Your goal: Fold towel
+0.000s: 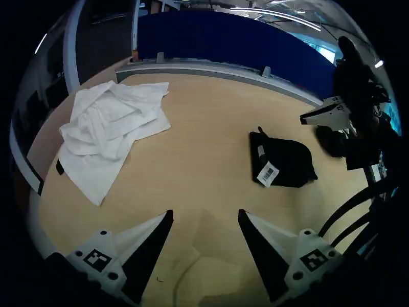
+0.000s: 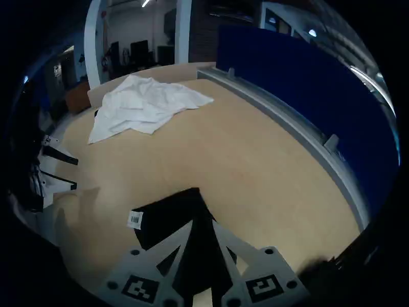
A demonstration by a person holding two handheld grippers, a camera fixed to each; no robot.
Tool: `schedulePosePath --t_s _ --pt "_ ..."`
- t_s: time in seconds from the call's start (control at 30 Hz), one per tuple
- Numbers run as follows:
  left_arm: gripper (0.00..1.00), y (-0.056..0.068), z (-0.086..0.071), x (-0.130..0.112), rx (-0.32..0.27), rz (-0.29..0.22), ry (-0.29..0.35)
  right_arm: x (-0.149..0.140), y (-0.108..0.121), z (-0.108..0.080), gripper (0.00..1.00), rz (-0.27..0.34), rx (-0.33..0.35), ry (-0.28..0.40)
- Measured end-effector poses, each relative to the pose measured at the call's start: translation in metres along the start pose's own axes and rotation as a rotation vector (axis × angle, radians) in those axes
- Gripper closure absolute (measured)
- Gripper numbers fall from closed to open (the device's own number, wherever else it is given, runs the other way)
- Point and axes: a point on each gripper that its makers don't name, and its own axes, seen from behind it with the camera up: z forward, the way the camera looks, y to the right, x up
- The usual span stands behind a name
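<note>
left gripper view: the left tongs [image 1: 204,212] stand wide and empty over the bare surface [image 1: 204,128]. the white towel [image 1: 110,133] lies crumpled far off to the left, near the edge. a careless pull could drag it over that edge, or catch several layers at once.

right gripper view: the right tongs [image 2: 197,212] are pinched together at the tips above a folded black cloth [image 2: 163,215], well apart from the towel. they may snag the wrong piece.
</note>
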Motion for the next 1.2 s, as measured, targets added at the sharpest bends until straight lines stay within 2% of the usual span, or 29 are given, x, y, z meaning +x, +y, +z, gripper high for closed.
schedulePosePath --t_s 0.33,0.4,0.6,0.67,0.8,1.07,1.2 --pt "0.06 0.001 0.003 0.006 -0.002 0.017 0.000 -0.013 0.005 -0.007 0.88 0.033 -0.010 0.000" --pt "0.06 0.002 0.004 0.006 -0.002 0.020 0.000 -0.016 0.008 -0.008 0.84 0.036 -0.020 -0.002" --pt "0.06 0.005 0.005 0.007 -0.006 0.025 -0.001 -0.036 0.012 -0.013 0.45 0.053 -0.047 -0.018" --pt "0.06 0.006 0.005 0.006 -0.007 0.026 -0.002 -0.046 0.011 -0.017 0.37 0.065 -0.047 -0.023" --pt "0.06 0.008 0.006 0.005 -0.010 0.029 -0.004 -0.072 0.006 -0.022 0.29 0.094 -0.046 -0.041" --pt "0.06 0.011 0.010 0.005 -0.015 0.035 -0.007 -0.133 -0.015 -0.030 0.28 0.141 -0.032 -0.107" --pt "0.06 0.013 0.012 0.004 -0.018 0.041 -0.009 -0.150 -0.023 -0.032 0.28 0.154 -0.025 -0.129"
